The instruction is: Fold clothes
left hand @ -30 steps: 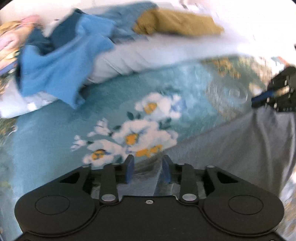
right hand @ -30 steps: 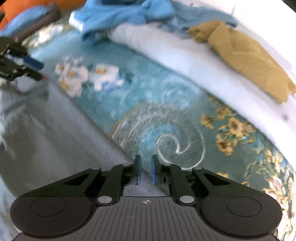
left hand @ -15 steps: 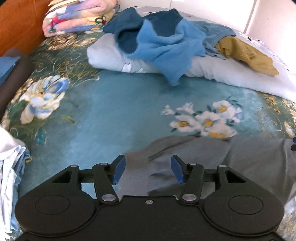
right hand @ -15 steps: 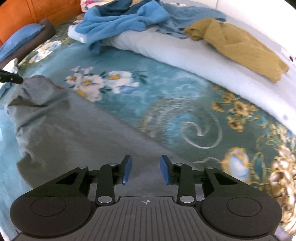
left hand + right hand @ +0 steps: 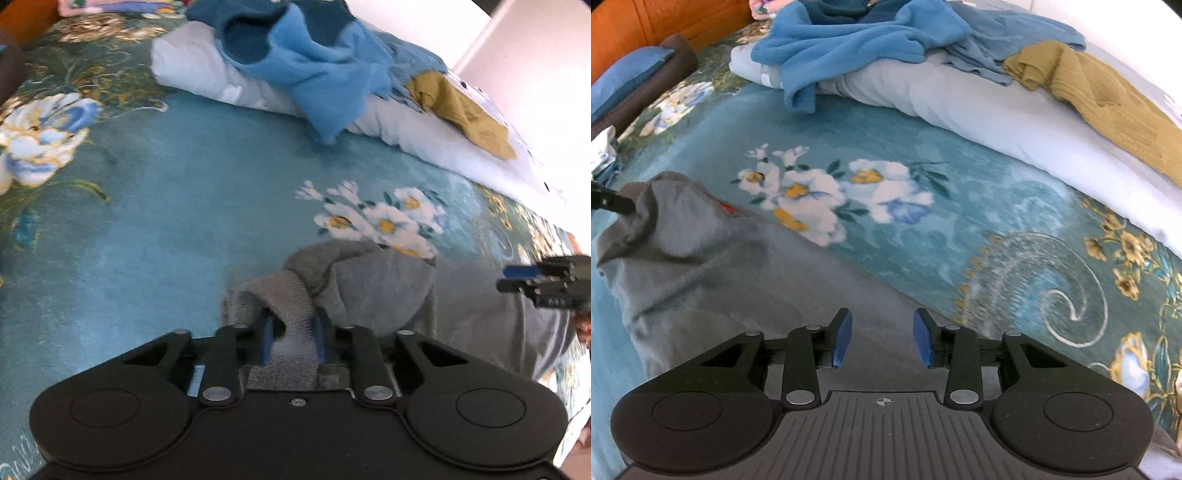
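Bed surface throughout: a teal floral bedspread [image 5: 886, 236] fills both wrist views, with a pale duvet roll [image 5: 997, 110] across its far side.

Left gripper [image 5: 293, 338]: the jaws have just been closing and are now nearly shut, and a bunched grey ribbed edge is pinched between the blue pads. That edge belongs to the grey garment [image 5: 713, 280], which is heaped up directly ahead of these jaws and spreads away to their right.

Right gripper [image 5: 882, 338]: the jaws have just been opening and stand partly apart. Grey cloth lies under and ahead of them, but nothing is pressed between the pads. The grey garment stretches from these jaws to their left, where it rises to the pinched corner.

Progress, as judged: the fold appears barely begun. One corner is taken up; the opposite edge is not yet gripped. The garment lies rumpled, with no clean fold line visible. Unfolded clothes remain beyond both jaws on the duvet roll.

Count:
- grey garment: one, in hand
- blue fleece garment [image 5: 849, 40]: one, crumpled
- paler blue garment [image 5: 1015, 40]: apparently one; the boundaries cannot be told for certain
- mustard garment [image 5: 1108, 96]: one
- white cloth [image 5: 604, 155] at the far left edge: the number cannot be told
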The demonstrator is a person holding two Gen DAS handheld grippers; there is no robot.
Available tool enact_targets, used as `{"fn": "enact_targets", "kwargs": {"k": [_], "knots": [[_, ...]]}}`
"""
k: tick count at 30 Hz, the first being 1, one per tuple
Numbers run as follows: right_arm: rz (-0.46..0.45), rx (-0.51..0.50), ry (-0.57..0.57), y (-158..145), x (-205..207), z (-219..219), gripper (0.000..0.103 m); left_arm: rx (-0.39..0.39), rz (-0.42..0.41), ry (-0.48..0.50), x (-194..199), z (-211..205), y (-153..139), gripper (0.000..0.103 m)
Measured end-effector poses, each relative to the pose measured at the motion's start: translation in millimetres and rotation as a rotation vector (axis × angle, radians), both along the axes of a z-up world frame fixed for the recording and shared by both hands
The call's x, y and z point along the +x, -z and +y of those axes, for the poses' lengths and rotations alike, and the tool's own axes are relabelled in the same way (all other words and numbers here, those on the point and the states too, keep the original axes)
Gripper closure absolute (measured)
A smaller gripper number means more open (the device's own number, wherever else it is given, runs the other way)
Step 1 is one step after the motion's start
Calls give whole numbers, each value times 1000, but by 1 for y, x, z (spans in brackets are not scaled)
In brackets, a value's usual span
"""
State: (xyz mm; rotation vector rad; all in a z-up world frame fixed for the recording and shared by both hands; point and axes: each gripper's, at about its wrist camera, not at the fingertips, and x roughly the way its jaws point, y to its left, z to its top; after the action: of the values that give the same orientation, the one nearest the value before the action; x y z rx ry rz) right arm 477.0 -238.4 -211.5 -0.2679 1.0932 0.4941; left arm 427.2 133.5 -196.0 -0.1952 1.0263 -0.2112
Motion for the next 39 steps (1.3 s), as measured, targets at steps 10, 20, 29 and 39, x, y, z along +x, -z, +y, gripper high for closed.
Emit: {"fn": "enact_targets", "kwargs": {"k": [10, 20, 29, 39], "knots": [[17, -25, 28, 9, 1, 25, 70, 95, -11, -107, 24, 19, 24, 95], [-5, 1, -63, 4, 3, 43, 69, -4, 5, -136, 1, 39, 0, 67], [15, 66, -302, -1, 11, 107, 60, -232, 102, -476, -76, 56, 5, 58], [108, 114, -348, 11, 29, 141, 78, -572, 100, -628, -101, 46, 48, 51]]}}
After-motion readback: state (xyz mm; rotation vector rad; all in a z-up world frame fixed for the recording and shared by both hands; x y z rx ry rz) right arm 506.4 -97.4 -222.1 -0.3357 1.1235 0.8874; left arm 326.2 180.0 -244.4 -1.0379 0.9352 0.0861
